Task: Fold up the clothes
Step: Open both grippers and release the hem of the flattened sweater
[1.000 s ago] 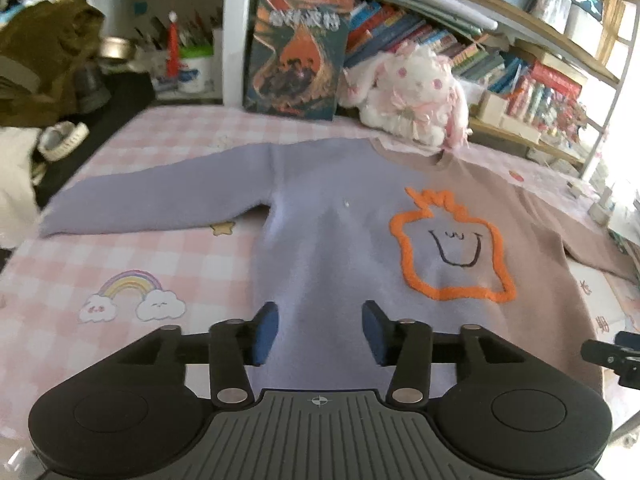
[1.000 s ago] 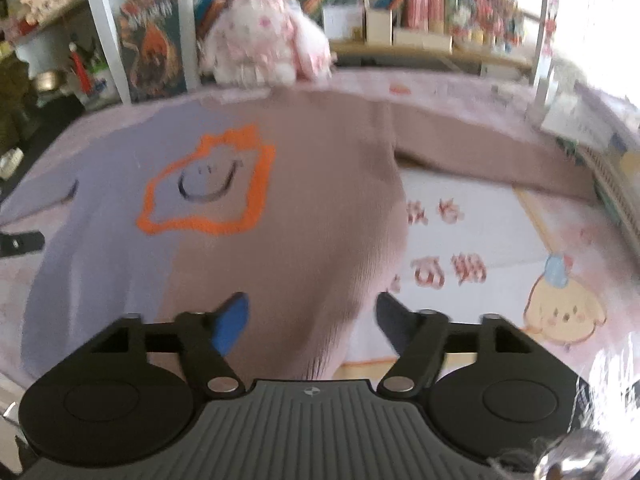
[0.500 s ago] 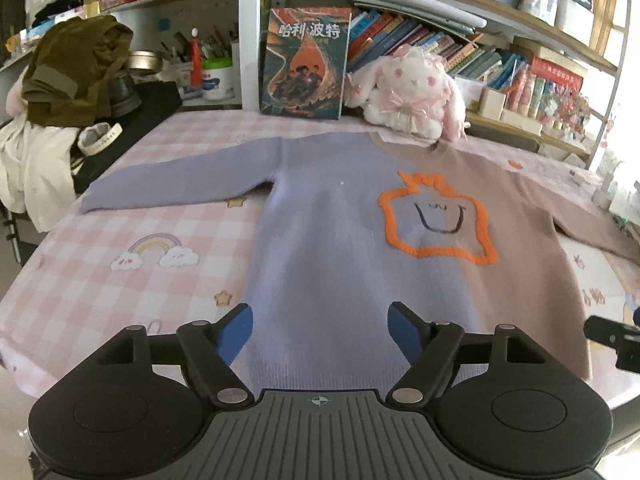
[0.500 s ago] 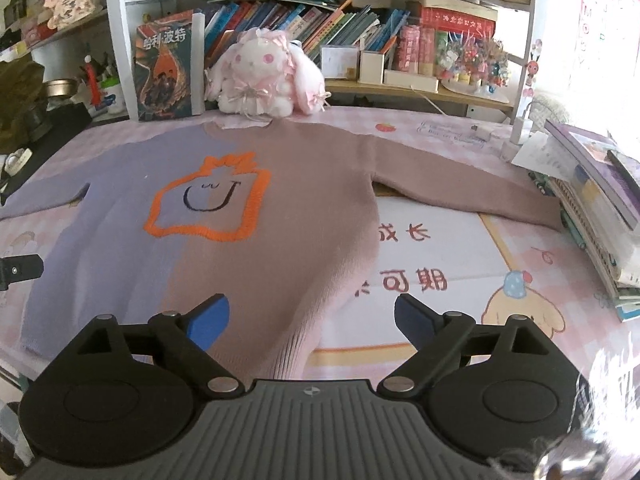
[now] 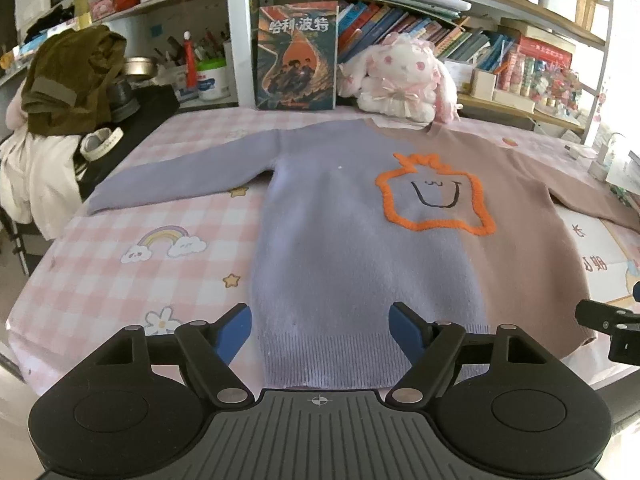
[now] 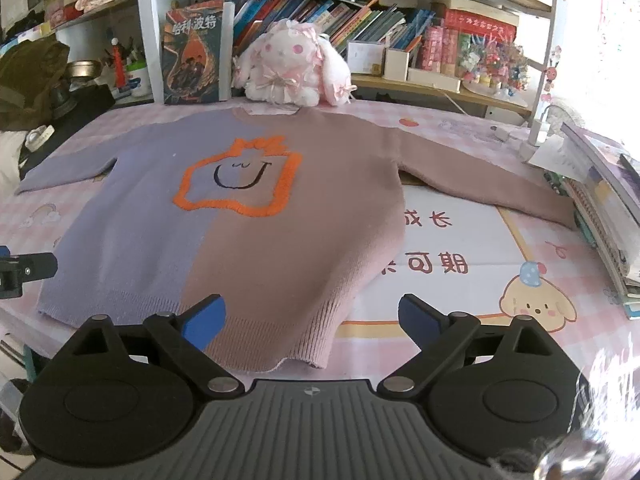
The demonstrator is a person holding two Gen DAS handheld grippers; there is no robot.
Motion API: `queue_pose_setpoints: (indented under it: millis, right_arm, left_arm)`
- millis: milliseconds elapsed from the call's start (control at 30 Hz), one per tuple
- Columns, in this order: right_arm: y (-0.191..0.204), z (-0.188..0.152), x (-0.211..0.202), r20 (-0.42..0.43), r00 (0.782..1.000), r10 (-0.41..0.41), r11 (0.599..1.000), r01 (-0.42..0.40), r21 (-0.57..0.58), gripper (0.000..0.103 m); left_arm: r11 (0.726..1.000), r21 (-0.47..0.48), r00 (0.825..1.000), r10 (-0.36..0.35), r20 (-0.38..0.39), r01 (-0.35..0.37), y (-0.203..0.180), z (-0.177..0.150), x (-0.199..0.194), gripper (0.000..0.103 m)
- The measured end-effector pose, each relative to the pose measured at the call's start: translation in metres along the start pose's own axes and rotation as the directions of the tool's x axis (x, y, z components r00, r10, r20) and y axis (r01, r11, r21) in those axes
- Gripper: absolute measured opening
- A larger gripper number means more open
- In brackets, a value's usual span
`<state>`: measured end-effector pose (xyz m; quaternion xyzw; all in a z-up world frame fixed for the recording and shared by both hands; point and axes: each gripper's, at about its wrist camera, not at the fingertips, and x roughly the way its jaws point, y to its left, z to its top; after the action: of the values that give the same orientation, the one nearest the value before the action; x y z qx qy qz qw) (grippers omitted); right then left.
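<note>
The sweater [image 5: 360, 248] was laid flat on the table [image 5: 120, 264], its length run from the near hem to the far collar, sleeves spread sideways. Lilac and tan halves were joined under an orange-outlined smiling face. The left tongs [image 5: 320, 330] and right tongs [image 6: 312, 320] were held wide apart, empty, above the hem.

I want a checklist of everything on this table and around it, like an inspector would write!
Surface: pink checked tablecloth with cartoon prints.
Job's things: purple and brown sweater lying flat, sleeves spread, unfolded.
Clutter: plush bunny by the collar; upright book; stacked books at the right edge.
Grippers: left claw and right claw open near the hem, holding nothing.
Cables: white cord by the shelf.
Surroundings: bookshelves; heaped clothes at left.
</note>
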<state>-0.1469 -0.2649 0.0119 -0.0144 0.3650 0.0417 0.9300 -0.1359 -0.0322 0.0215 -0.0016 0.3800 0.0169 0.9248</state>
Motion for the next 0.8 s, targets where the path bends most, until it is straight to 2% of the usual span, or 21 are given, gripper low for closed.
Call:
queue_pose_setpoints:
  millis: [267, 600, 800]
  right_arm:
    - [0.024, 0.004, 0.002, -0.007, 0.998, -0.063, 0.997, 0.063, 0.045, 0.094]
    - [0.084, 0.012, 0.009, -0.036, 0.988, -0.148, 0.981, 0.152, 0.117, 0.097]
    - [0.123, 0.014, 0.015, -0.051, 0.981, -0.189, 0.969, 0.195, 0.149, 0.097]
  left_arm:
    - [0.996, 0.067, 0.998, -0.066, 0.000, 0.066, 0.023, 0.006, 0.014, 0.079]
    - [0.984, 0.099, 0.989, -0.147, -0.018, 0.148, 0.092, 0.028, 0.039, 0.079]
    - [0.981, 0.091, 0.985, -0.169, -0.037, 0.172, 0.135, 0.035, 0.058, 0.079]
